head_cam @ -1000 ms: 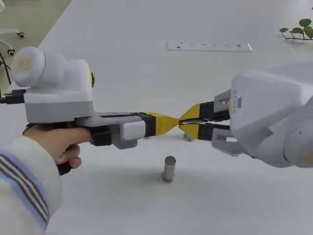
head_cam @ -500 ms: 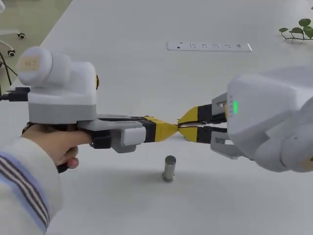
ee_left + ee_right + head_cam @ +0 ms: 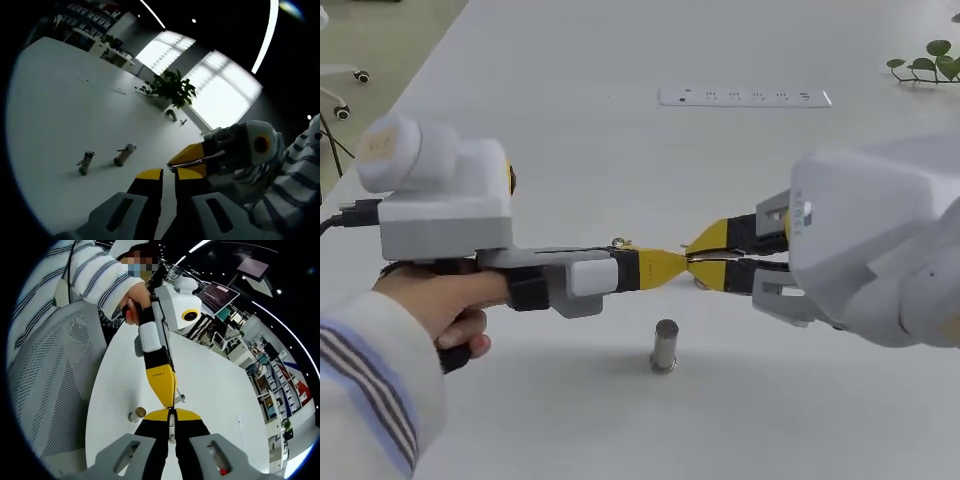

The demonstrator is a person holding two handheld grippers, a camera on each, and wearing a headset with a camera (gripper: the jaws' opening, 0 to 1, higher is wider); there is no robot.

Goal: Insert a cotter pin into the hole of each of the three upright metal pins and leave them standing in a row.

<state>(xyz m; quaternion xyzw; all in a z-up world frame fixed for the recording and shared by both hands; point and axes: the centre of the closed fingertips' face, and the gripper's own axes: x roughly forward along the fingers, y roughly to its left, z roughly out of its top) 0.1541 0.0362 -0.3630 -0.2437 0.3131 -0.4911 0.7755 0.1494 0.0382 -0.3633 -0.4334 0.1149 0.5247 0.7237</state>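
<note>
Left gripper (image 3: 676,264) fingers closed, still tip-to-tip with right gripper (image 3: 694,258), fingers pinching cotter pin (image 3: 171,422); barely shifted above surface (image 3: 620,130); front metal pin (image 3: 665,345) awaits insertion

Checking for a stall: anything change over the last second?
Left gripper sank slightly, so its tip-to-tip meeting with the right gripper sits a little lower. No grab or release visible. The near upright pin and power strip stayed put.
</note>
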